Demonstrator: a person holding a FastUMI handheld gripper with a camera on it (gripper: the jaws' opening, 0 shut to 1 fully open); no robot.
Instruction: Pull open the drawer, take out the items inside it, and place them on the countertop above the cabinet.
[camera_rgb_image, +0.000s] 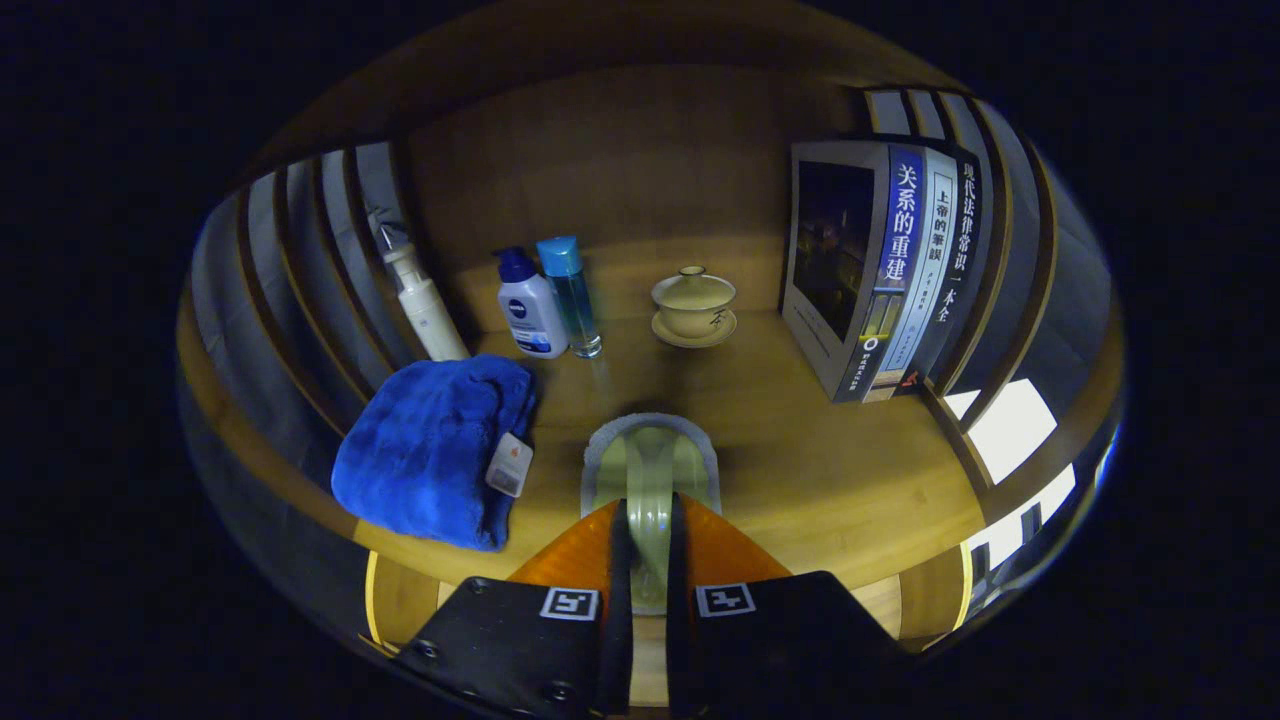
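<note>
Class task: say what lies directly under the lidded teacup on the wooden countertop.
The lidded teacup sits on a matching saucer, which rests on the countertop. The wood beneath the saucer is covered. The gripper jaws clamp a pale green object.

a home setting: wooden countertop (800, 470) with toiletry bottles (530, 305), a lidded teacup (694, 300), books (890, 270), folded towel (430, 450).

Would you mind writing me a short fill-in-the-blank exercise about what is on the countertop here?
1. The gripper is shut on a pale green ____.
2. The folded towel beside the fingers is ____ in colour.
3. The lidded cup stands on a ____.
4. The upright books number ____.

Missing words: brush; blue; saucer; three
</note>
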